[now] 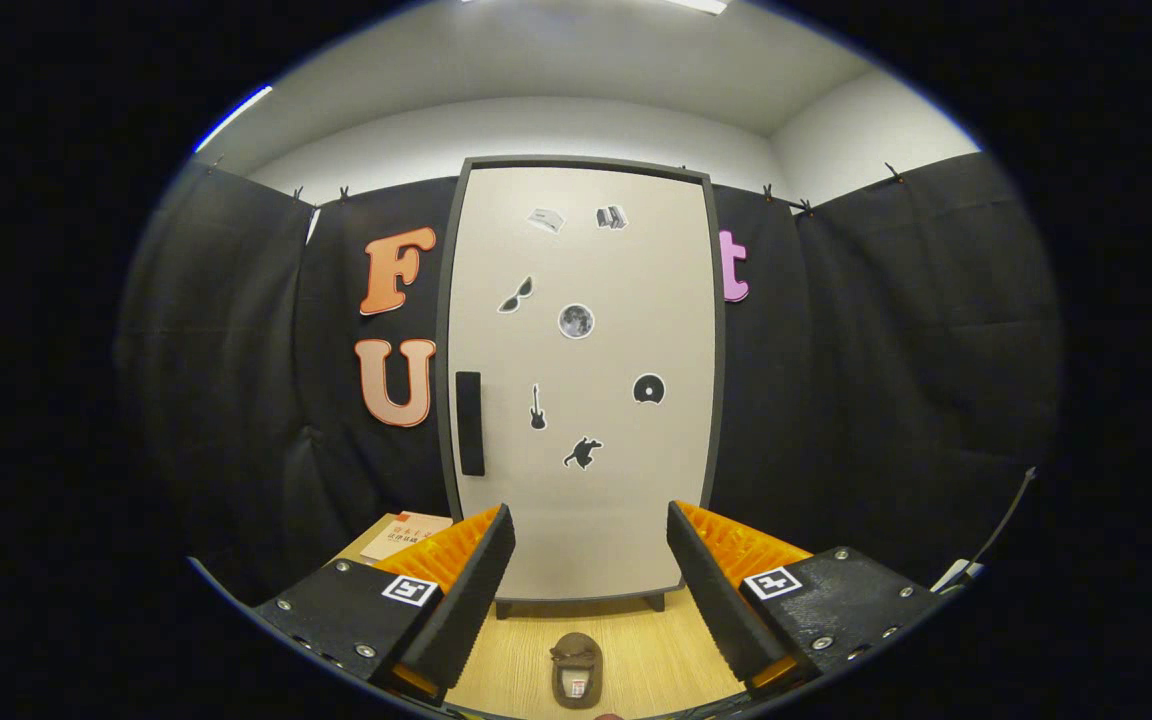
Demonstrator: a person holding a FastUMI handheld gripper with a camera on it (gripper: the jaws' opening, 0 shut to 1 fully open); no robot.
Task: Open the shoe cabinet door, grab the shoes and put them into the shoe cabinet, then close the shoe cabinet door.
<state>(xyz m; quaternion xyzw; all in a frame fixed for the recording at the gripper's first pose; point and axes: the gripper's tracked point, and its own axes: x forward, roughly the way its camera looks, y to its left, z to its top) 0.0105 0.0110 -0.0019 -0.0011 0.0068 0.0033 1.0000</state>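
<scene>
Gripper [591, 590] fingers stand spread wide, holding nothing. Shoe cabinet [581, 380] stands upright beyond them on the wooden table [526, 660], door shut, contents not visible; its dark handle [470, 423] runs vertically along the left edge. One shoe [576, 670] lies between the fingers, near the cabinet's foot, long axis pointing toward the cabinet.

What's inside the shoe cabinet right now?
Can't tell: the cabinet door is shut, hiding the inside. One shoe lies on the table before it, between the open gripper's fingers.
</scene>
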